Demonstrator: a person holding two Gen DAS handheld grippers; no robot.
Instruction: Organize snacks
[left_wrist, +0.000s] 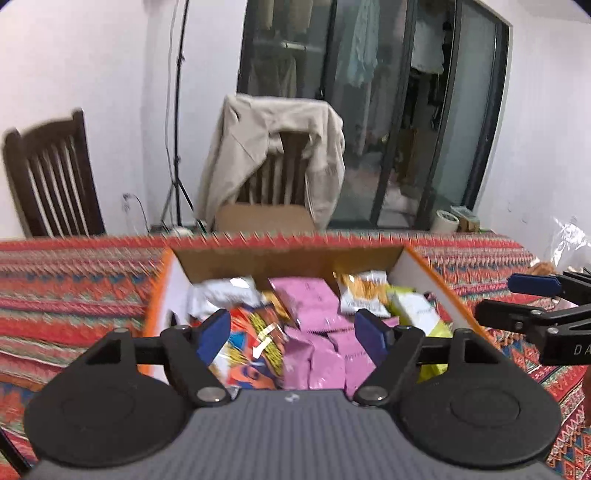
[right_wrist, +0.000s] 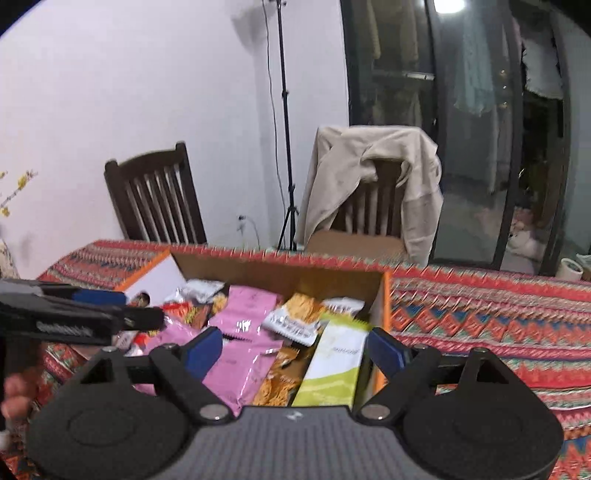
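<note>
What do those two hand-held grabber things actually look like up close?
Each is matte black plastic: the left gripper and right gripper have two round discs, angled link arms with silver pivot bolts, a ribbed grey middle, and blue pads on the jaws. White lettering marks one side.

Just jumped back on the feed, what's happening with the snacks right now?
Both handheld grippers hover over an open cardboard box of snack packets on the patterned tablecloth. The left gripper is open above the pink packets and an orange-red bag, holding nothing. The right gripper is open too, above a pink packet and the white-and-green pouch. Nothing is gripped yet.
</note>
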